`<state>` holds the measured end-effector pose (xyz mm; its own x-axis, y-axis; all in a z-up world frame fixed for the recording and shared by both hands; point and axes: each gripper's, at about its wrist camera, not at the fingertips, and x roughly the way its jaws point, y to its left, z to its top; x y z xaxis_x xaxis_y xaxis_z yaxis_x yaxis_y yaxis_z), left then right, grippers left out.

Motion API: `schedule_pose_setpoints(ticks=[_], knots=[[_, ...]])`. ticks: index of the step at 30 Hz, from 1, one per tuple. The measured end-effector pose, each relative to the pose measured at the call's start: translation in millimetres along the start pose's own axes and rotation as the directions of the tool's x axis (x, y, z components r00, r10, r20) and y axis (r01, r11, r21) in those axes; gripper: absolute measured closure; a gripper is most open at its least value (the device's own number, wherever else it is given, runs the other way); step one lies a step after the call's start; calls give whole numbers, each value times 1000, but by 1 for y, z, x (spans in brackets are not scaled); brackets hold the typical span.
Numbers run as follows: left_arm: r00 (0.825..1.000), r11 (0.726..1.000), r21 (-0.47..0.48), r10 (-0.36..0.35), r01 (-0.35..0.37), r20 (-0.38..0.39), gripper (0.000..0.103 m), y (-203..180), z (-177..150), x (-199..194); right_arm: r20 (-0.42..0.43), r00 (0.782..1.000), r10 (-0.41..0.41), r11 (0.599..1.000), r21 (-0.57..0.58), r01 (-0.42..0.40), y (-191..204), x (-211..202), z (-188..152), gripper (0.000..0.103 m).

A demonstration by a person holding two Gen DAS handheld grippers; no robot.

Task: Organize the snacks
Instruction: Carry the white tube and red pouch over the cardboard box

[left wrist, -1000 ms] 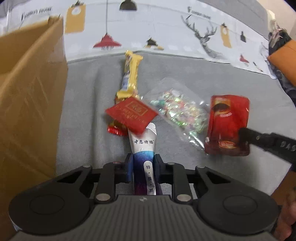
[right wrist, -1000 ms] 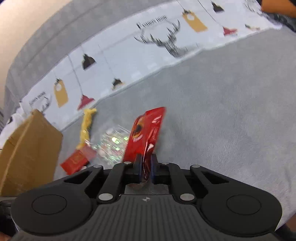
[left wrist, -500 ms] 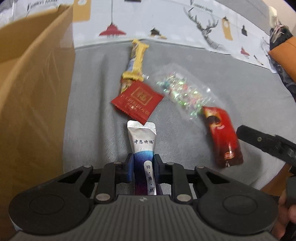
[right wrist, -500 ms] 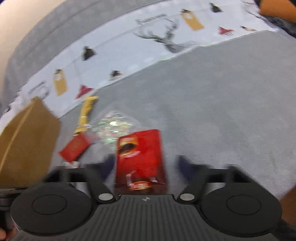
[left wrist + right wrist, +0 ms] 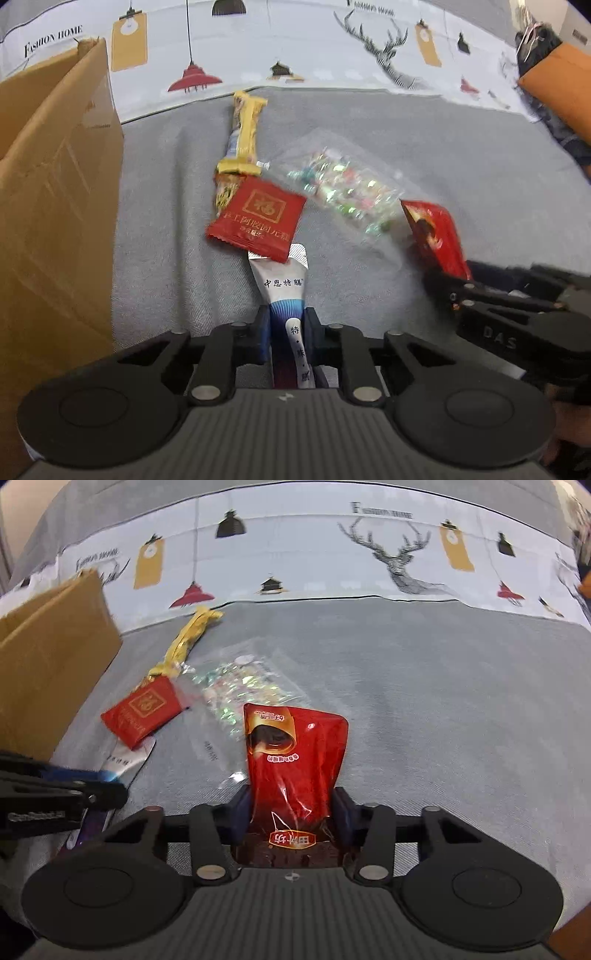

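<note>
My left gripper point(image 5: 286, 325) is shut on a white and blue sachet point(image 5: 282, 284) whose far end lies under a flat red packet point(image 5: 258, 219). My right gripper point(image 5: 291, 805) has its jaws closing on a large red snack pouch point(image 5: 293, 753) that lies between them on the grey cloth; they touch its sides. The pouch also shows in the left wrist view point(image 5: 434, 234). A yellow bar point(image 5: 245, 134) and a clear bag of candies point(image 5: 343, 188) lie beyond. A cardboard box point(image 5: 48, 206) stands at the left.
The grey cloth point(image 5: 443, 701) runs to a white printed fabric strip point(image 5: 314, 554) at the back. An orange object point(image 5: 561, 88) sits at the far right in the left wrist view.
My right gripper let go of the red pouch, opened wide, and now has its jaws drawn in around the pouch again. My left gripper stayed shut on the sachet.
</note>
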<state>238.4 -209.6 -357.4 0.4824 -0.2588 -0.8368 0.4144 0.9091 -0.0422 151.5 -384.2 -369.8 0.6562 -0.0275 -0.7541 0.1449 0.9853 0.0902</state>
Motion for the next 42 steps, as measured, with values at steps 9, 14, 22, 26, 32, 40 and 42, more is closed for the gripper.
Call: schedule_pose_setpoints(ticks=[9,14,22,26,32,40,42], knots=[[1000,998,-60,-17,18,16,83,9,2,-29,54,998,26,993,114,-32,-17,-28,1,62],[1000,997,-77,-22,23,19,83,12,4,-44,101,993,55,985,160,-71,-19,-51,5,62],[998,999,-35,-10,12,59,83,2,14,-86,208,972,112,973,174,-149,0,-92,17,62],[994,992,-102,-63,72,92,83,14,23,-117,236,960,147,973,138,-183,16,-105,25,62],[983,991,-132,-2,26,181,83,43,36,-166,269,935,233,956,111,-270,46,-122,40,62],[968,973,-228,77,-20,241,83,108,42,-207,303,895,326,938,12,-346,111,-142,67,62],[965,966,-258,86,-20,249,83,127,43,-213,308,887,345,933,-13,-359,127,-146,74,62]])
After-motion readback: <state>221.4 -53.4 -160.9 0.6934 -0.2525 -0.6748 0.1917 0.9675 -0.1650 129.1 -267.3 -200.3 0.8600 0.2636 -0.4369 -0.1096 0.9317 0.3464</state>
